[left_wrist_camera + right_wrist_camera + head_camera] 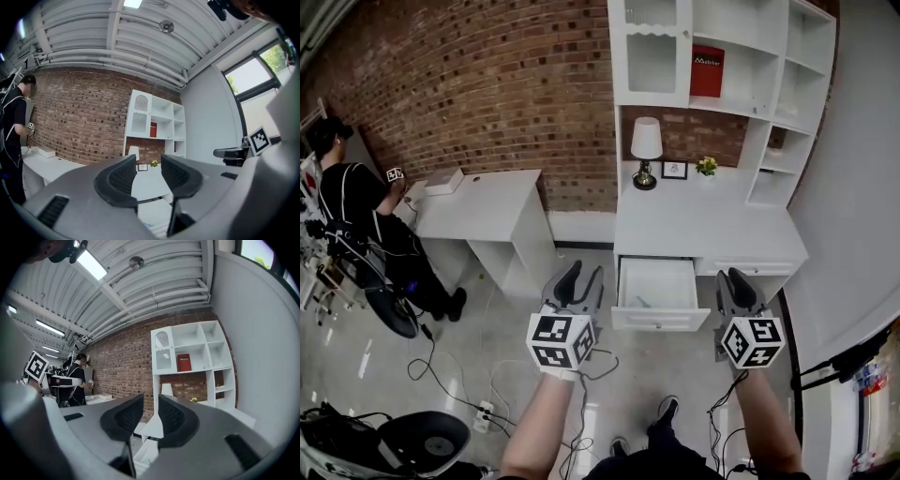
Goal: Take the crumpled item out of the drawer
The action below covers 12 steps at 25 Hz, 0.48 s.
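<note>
From the head view, the drawer [659, 281] under the white tabletop [712, 230] is pulled out. A small pale thing [641, 302] lies inside, near the front left. It is likely the crumpled item, but it is too small to be sure. The left tool [575, 281] and the right tool [737, 289] are in front of the drawer, not touching it.

In the left gripper view, the jaws are spread, with nothing between them.

In the right gripper view, the jaws are spread and empty too.

I think one tool should dip into the drawer with its jaws wide. It should squeeze softly once the thing sits between them, then lift straight up.
</note>
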Each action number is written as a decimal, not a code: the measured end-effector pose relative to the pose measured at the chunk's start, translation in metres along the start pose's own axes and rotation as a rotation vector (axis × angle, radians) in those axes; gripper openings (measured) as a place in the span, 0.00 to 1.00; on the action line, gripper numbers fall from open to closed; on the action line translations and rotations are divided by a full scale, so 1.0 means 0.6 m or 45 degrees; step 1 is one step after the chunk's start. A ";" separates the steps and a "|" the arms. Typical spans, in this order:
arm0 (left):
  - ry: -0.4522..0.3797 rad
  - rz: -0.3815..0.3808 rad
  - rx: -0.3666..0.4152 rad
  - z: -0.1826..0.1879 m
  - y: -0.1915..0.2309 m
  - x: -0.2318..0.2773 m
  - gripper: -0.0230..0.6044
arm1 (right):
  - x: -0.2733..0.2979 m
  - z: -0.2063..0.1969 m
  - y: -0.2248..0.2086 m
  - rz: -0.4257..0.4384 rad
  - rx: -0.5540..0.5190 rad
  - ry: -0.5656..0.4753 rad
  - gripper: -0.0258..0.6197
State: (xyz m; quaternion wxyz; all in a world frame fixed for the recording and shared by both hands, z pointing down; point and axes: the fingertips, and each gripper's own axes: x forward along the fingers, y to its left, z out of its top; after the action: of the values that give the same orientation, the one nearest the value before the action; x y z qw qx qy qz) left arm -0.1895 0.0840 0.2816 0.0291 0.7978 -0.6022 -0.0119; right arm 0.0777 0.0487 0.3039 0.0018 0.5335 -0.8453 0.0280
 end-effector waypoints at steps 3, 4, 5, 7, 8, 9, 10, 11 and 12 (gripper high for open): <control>0.041 0.023 0.003 -0.030 0.018 0.033 0.27 | 0.045 -0.026 -0.018 0.012 0.038 0.005 0.19; 0.053 0.037 0.007 -0.038 0.026 0.044 0.27 | 0.063 -0.034 -0.022 0.022 0.047 0.005 0.19; 0.062 0.053 0.011 -0.043 0.034 0.057 0.27 | 0.083 -0.042 -0.026 0.035 0.055 0.007 0.19; 0.075 0.081 0.019 -0.047 0.045 0.089 0.27 | 0.124 -0.052 -0.040 0.063 0.070 0.016 0.19; 0.079 0.092 0.025 -0.047 0.048 0.108 0.27 | 0.144 -0.056 -0.049 0.077 0.078 0.020 0.19; 0.084 0.101 0.030 -0.046 0.049 0.127 0.27 | 0.165 -0.058 -0.059 0.091 0.085 0.022 0.19; 0.090 0.109 0.036 -0.046 0.049 0.147 0.27 | 0.185 -0.059 -0.070 0.104 0.090 0.023 0.19; 0.097 0.116 0.042 -0.047 0.048 0.166 0.27 | 0.205 -0.059 -0.080 0.116 0.094 0.024 0.19; 0.104 0.122 0.047 -0.048 0.047 0.184 0.27 | 0.224 -0.060 -0.092 0.127 0.099 0.024 0.19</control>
State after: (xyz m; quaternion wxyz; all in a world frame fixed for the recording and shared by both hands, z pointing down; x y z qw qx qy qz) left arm -0.1847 -0.0290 0.3140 0.0394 0.7681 -0.6382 0.0332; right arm 0.0688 -0.0944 0.3467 -0.0122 0.4902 -0.8690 0.0659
